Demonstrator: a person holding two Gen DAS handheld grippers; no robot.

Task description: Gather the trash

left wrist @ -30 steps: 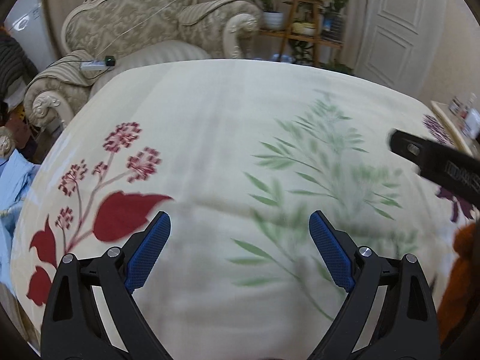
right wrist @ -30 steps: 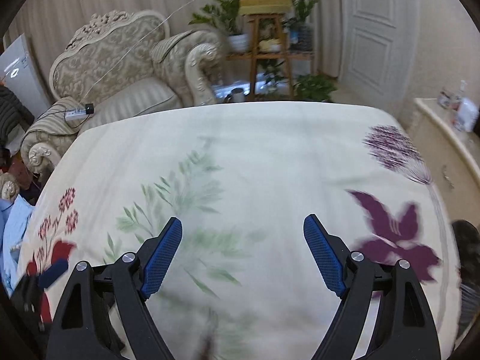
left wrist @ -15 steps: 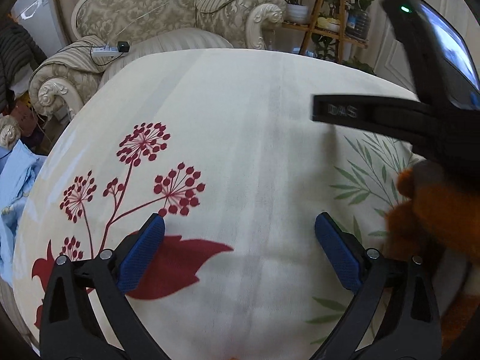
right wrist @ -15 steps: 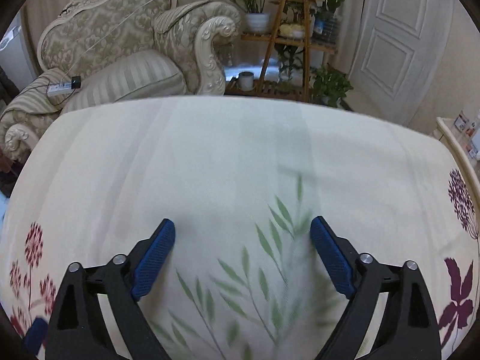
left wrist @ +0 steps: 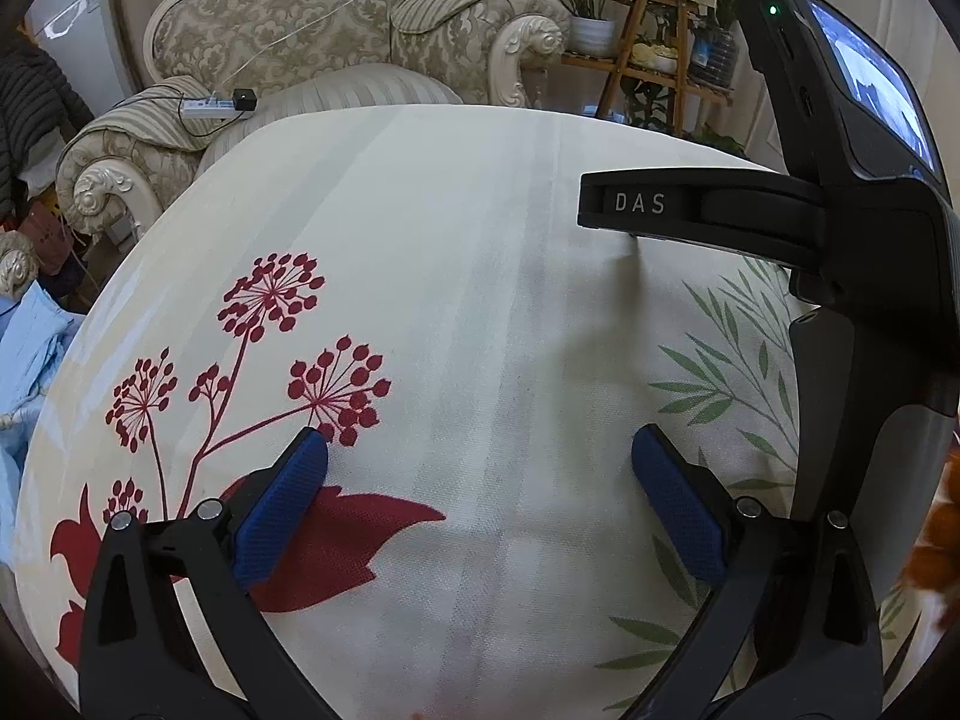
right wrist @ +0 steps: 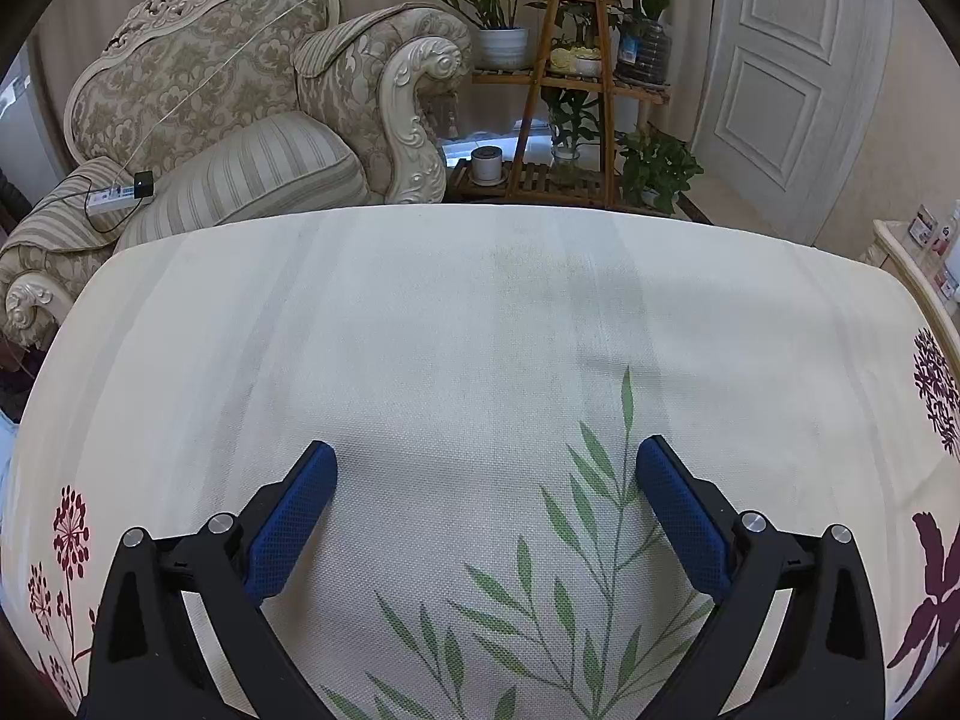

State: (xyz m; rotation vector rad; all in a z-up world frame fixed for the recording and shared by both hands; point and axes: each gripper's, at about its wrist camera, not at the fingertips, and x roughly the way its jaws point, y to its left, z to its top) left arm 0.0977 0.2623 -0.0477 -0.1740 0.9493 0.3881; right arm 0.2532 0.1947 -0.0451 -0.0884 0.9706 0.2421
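Note:
No trash shows in either view. My left gripper (left wrist: 480,456) is open and empty, low over a cream tablecloth (left wrist: 456,228) printed with red flowers (left wrist: 270,300). My right gripper (right wrist: 486,462) is open and empty over the same cloth (right wrist: 456,324), above green leaves (right wrist: 600,516). The right gripper's black body (left wrist: 828,228) fills the right of the left wrist view, one finger marked DAS reaching leftward.
An ornate cream armchair (right wrist: 240,120) with a power strip (right wrist: 120,195) on its arm stands beyond the table's far edge. A wooden plant stand (right wrist: 570,90) and a white door (right wrist: 774,78) are behind. Blue cloth (left wrist: 30,348) lies at the left. An orange furry thing (left wrist: 942,528) is at the right edge.
Both grippers swung left across the cloth. The left now sits over the red flowers, the right over the green leaves. The right gripper's body has come close beside the left.

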